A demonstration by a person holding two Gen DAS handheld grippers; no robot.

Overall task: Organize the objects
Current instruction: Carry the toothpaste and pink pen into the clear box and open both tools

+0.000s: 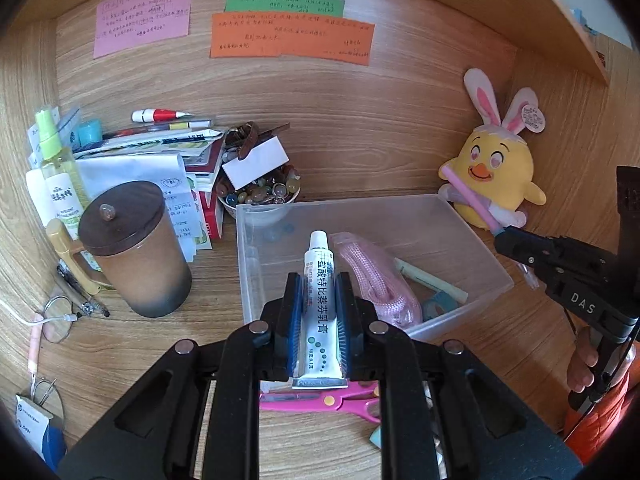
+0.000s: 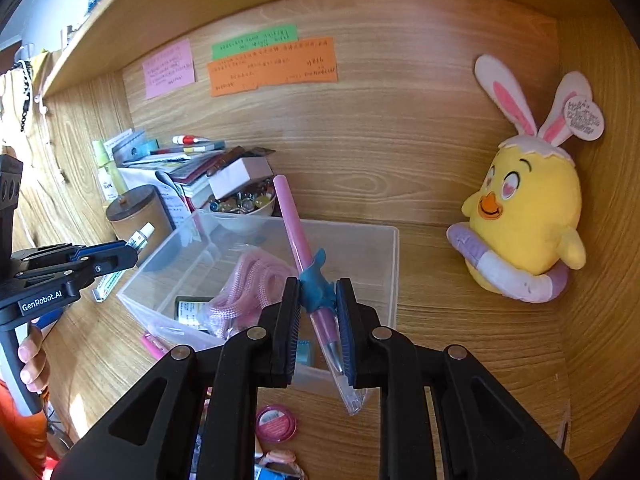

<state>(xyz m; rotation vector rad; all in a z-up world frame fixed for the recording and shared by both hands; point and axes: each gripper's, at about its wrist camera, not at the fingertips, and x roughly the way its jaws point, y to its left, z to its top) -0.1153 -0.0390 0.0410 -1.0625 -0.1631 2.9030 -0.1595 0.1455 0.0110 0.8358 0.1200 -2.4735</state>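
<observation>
My left gripper (image 1: 318, 284) is shut on a white ointment tube (image 1: 319, 280), held over the front edge of a clear plastic box (image 1: 256, 276) on the wooden desk. My right gripper (image 2: 318, 292) is shut on a pink pen (image 2: 294, 224) with a blue dolphin grip, above the box's (image 2: 394, 264) near side. The box holds a pink cord (image 1: 380, 280) and a small green stick (image 1: 432, 280). The right gripper also shows at the right of the left wrist view (image 1: 508, 240). The left gripper with the tube shows at the left of the right wrist view (image 2: 132, 248).
A brown lidded mug (image 1: 136, 248), a bowl of beads (image 1: 260, 192), stacked papers and bottles stand left of the box. A yellow plush chick (image 1: 496, 176) sits at the right corner. Pink scissors (image 1: 344, 402) and a round pink tin (image 2: 276, 424) lie on the near desk.
</observation>
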